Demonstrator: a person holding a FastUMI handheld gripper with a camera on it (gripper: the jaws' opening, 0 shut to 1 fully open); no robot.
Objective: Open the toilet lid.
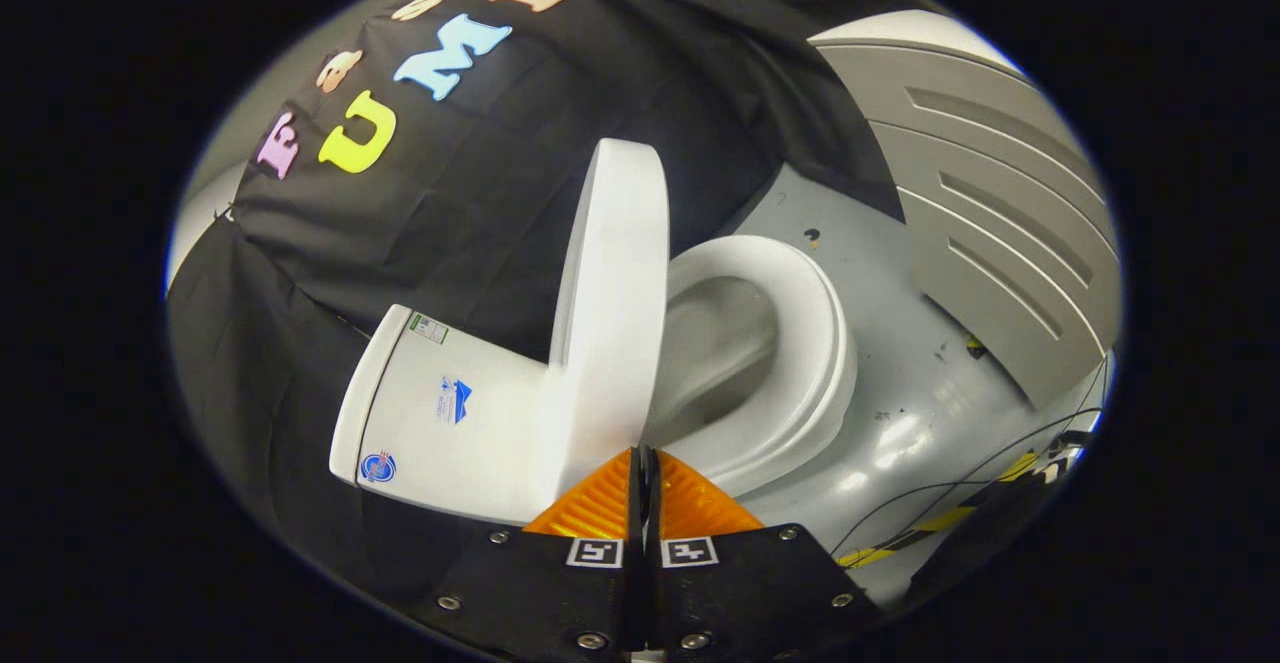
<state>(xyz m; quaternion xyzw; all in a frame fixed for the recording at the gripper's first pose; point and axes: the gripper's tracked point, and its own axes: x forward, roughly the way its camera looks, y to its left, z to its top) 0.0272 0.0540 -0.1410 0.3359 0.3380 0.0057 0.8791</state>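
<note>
The gripper [645, 468] was rolled to one side, so the whole booth looked tilted. Its two orange fingers [590, 505] were pressed flat together with nothing between them — only a thin dark seam ran between the ribbed pads. Their tips sat right at the lower edge of the raised toilet lid [610, 313], though whether they touched it could not be told.

The lid stood up on edge, open, its inner face turned toward the bowl and its back leaning toward the white tank [450, 408]. The tank carried a few small stickers on its front panel. Beyond the fingers, on the far side of the lid, lay the white seat ring [815, 363], down on the toilet bowl [725, 343] — the hollow inside was shadowed grey, with nothing visible in it.

The toilet stood on a glossy grey floor [900, 413]. A grey ribbed panel [990, 213] rose past the bowl, and thin black cables [960, 488] trailed over the floor near a yellow-and-black striped strip [950, 521].
</note>
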